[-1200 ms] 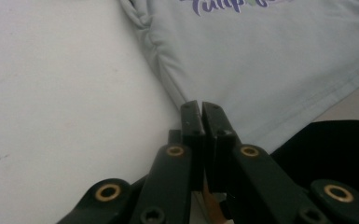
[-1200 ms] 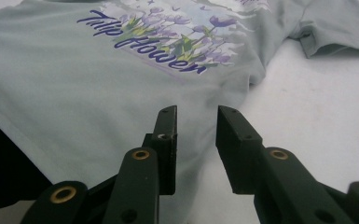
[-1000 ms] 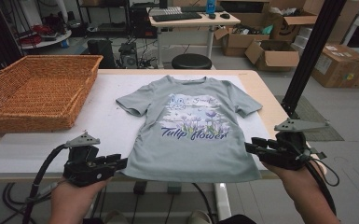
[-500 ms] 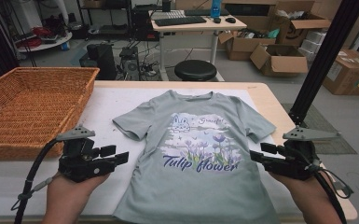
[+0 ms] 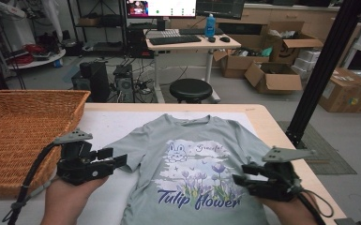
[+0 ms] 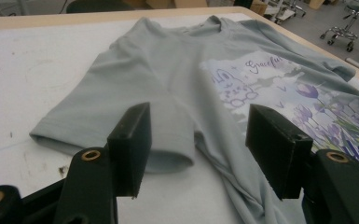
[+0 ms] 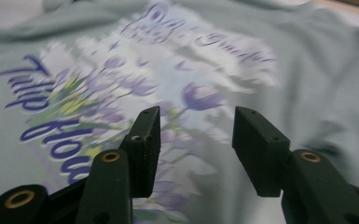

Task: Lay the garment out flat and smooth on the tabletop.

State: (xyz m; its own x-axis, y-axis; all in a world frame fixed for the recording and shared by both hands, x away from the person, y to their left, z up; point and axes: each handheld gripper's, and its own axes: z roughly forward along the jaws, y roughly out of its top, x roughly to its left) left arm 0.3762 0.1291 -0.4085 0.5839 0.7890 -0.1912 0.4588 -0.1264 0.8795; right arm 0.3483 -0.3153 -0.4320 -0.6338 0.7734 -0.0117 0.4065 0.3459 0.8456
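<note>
A grey-green T-shirt (image 5: 192, 150) with a "Tulip flower" print lies flat, front up, on the white-covered table (image 5: 108, 123). My left gripper (image 5: 115, 158) hovers open just left of the shirt's left sleeve (image 6: 121, 126). Its jaws have just been opening, and nothing is gripped between them (image 6: 198, 126). My right gripper (image 5: 240, 174) is over the shirt's lower right side, pointing at the print. Its jaws (image 7: 196, 135) stand apart above the printed fabric (image 7: 121, 84) after closing a little, and no cloth is pinched.
A large wicker basket (image 5: 18, 126) takes up the table's left side, close to my left hand. The table's wooden right edge (image 5: 281, 136) runs beside a black slanted post (image 5: 319, 70). A round stool (image 5: 191, 89) stands beyond the far edge.
Both hands have moved from the shirt's hem up along its sides, the left reaching the sleeve. Both pairs of jaws stand wider than a second ago.
</note>
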